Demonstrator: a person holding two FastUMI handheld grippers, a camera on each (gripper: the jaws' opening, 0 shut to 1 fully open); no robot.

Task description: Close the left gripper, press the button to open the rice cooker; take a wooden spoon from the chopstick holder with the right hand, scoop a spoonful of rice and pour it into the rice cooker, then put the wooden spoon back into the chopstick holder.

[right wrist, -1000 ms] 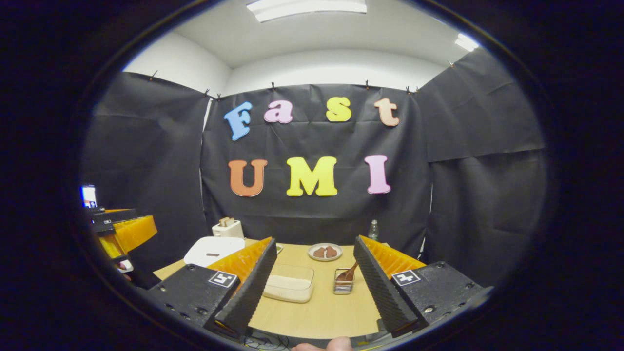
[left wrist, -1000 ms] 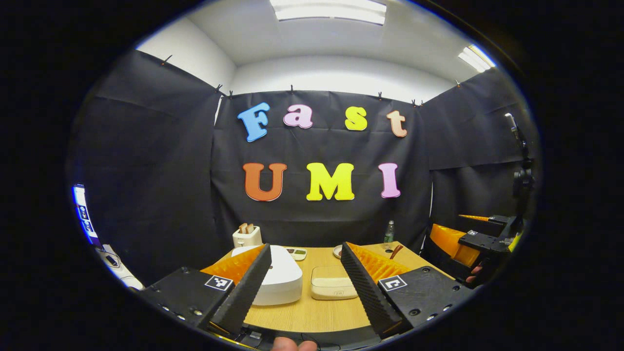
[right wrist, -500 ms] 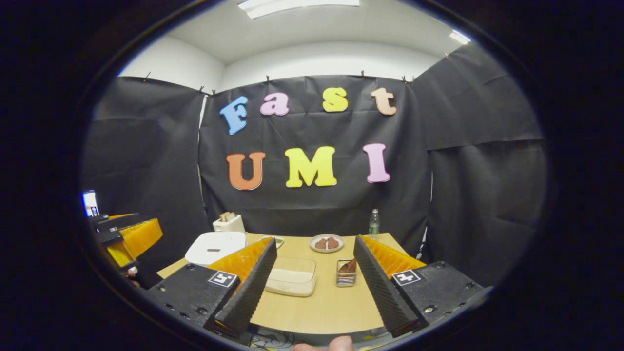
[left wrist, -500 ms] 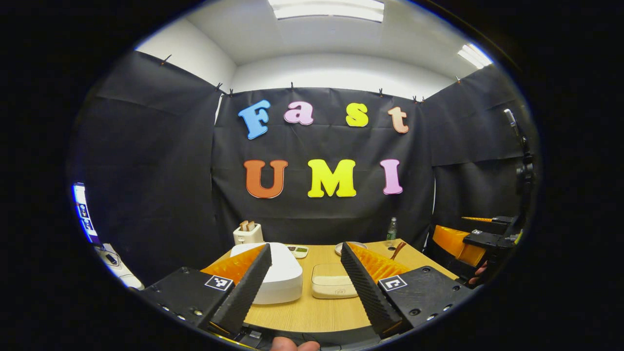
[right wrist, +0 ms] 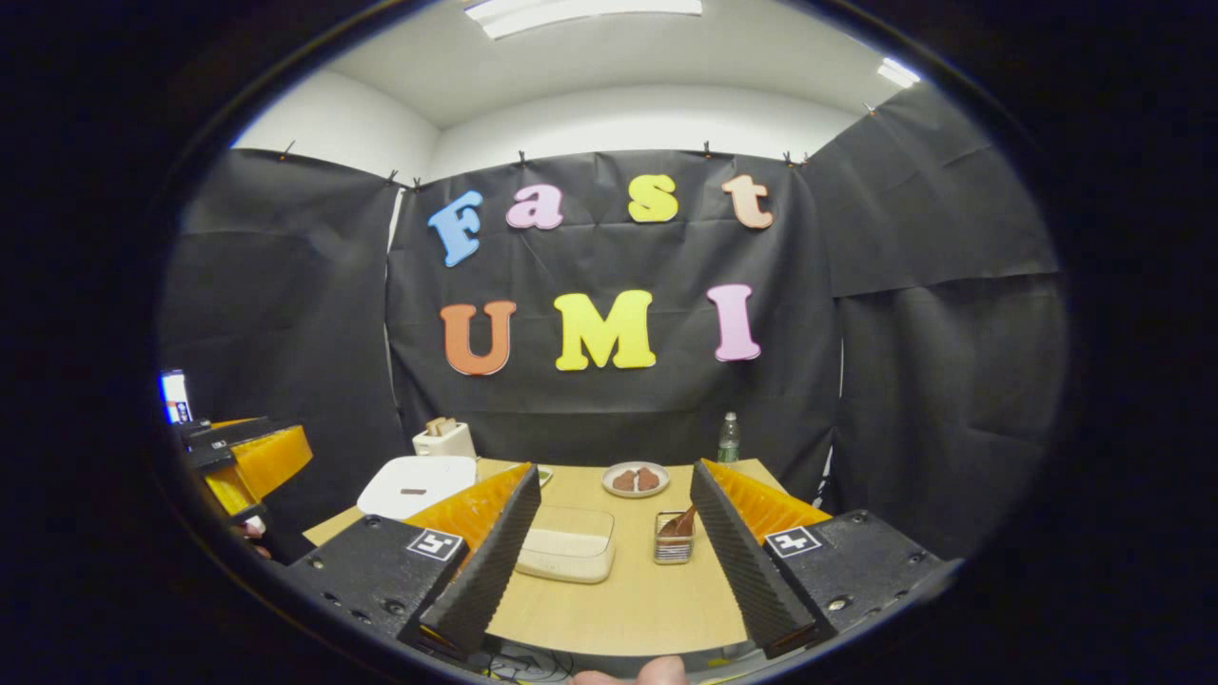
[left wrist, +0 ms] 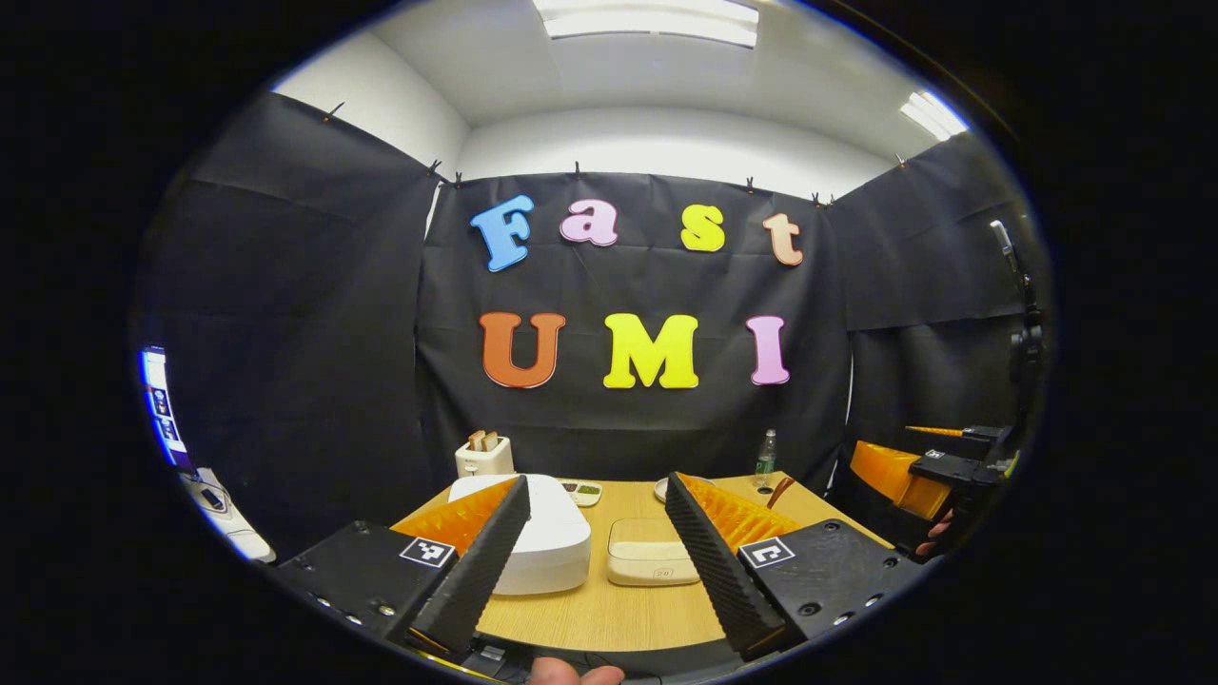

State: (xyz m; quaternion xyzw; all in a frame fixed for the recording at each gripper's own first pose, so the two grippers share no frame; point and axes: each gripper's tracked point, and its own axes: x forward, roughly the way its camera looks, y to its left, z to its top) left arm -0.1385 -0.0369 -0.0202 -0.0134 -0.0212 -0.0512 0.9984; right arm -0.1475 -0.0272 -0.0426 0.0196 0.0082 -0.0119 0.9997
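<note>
Cooker (left wrist: 547,533) lid down at lower centre, left gripper (left wrist: 595,542) spread, needs pressing together for button; right gripper (right wrist: 609,542) spread, facing spoon (right wrist: 681,522)

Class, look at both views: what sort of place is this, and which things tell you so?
Probably a staged kitchen set in a recording booth: a black cloth wall surrounds a wooden table holding a rice cooker and toaster.

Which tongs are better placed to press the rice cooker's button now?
The left tongs: the shut white rice cooker sits just ahead of them, while it lies far off to the side of the right tongs. They are open, so close them first.
</note>
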